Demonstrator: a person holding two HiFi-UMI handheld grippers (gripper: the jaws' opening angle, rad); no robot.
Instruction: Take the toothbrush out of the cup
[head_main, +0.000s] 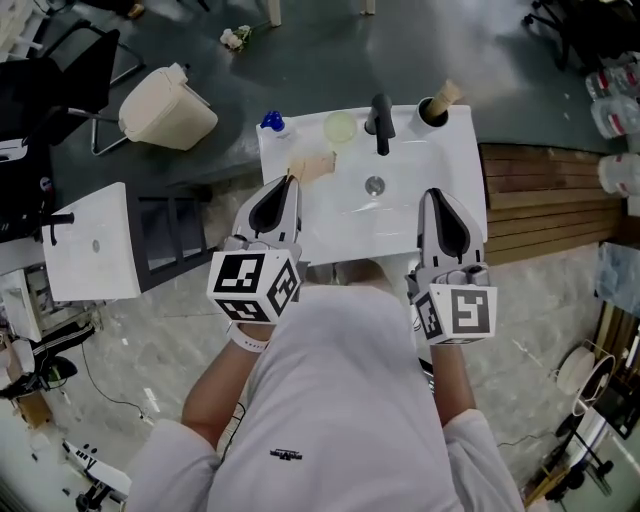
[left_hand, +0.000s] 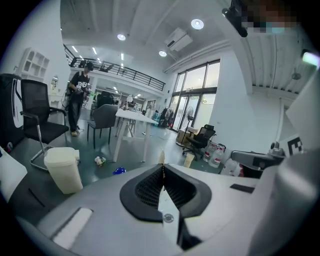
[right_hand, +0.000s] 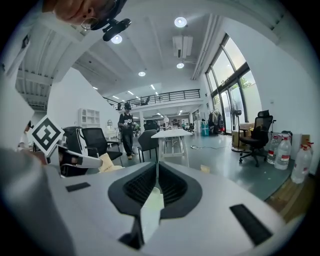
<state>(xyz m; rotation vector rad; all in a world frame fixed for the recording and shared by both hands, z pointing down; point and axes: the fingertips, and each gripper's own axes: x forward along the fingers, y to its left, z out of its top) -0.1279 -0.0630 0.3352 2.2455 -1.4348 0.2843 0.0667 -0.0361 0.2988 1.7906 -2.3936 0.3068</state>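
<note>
Left claw (head_main: 289, 185) and right claw (head_main: 433, 195) both closed, empty, well apart from cup (head_main: 431, 113). Toothbrush (head_main: 448, 94) probably light and stiff; pinch its protruding end.

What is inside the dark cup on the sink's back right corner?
A pale toothbrush stands in the cup, leaning right; its lower end is hidden inside.

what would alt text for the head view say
Seen from above, a person in a white shirt holds the left gripper and right gripper, both shut and empty, over the near side of a white sink. At its back stand a black faucet and, in the right corner, a dark cup holding a toothbrush.
</note>
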